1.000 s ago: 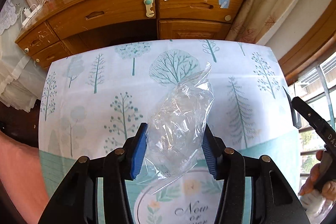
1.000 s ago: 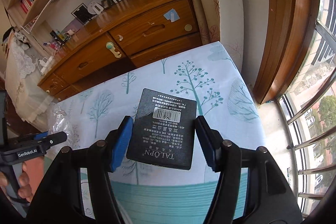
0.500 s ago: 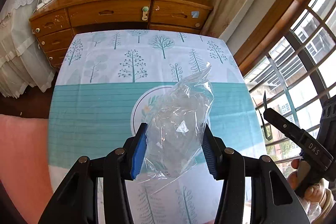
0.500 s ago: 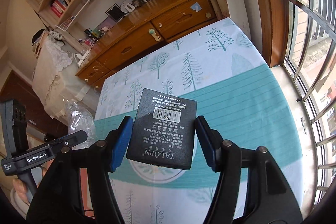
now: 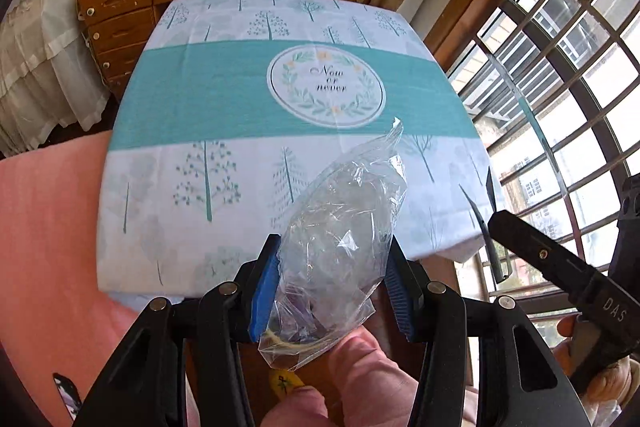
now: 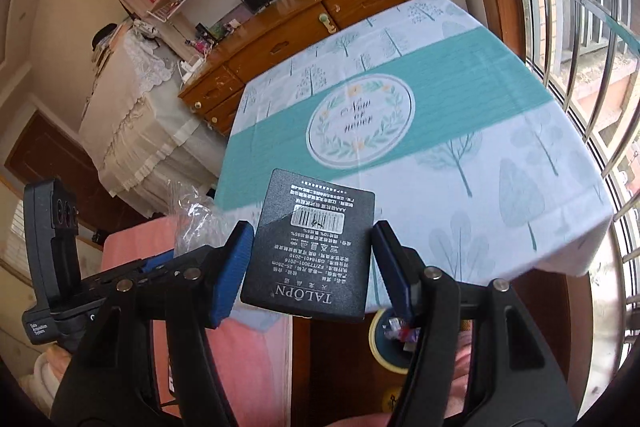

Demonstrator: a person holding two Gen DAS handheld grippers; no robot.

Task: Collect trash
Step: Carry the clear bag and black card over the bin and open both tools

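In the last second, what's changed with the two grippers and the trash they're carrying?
Both grippers pulled back from the table, past its near edge. The left gripper still holds the clear plastic bag; the right gripper still holds the black card. Nothing was released.

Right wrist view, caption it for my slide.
Right tongs grip a black card beyond the tablecloth's near edge.

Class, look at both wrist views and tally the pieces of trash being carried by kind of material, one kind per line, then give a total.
Clear plastic bag, held in the left gripper: 1
Black printed card packet, held in the right gripper: 1
Total: 2
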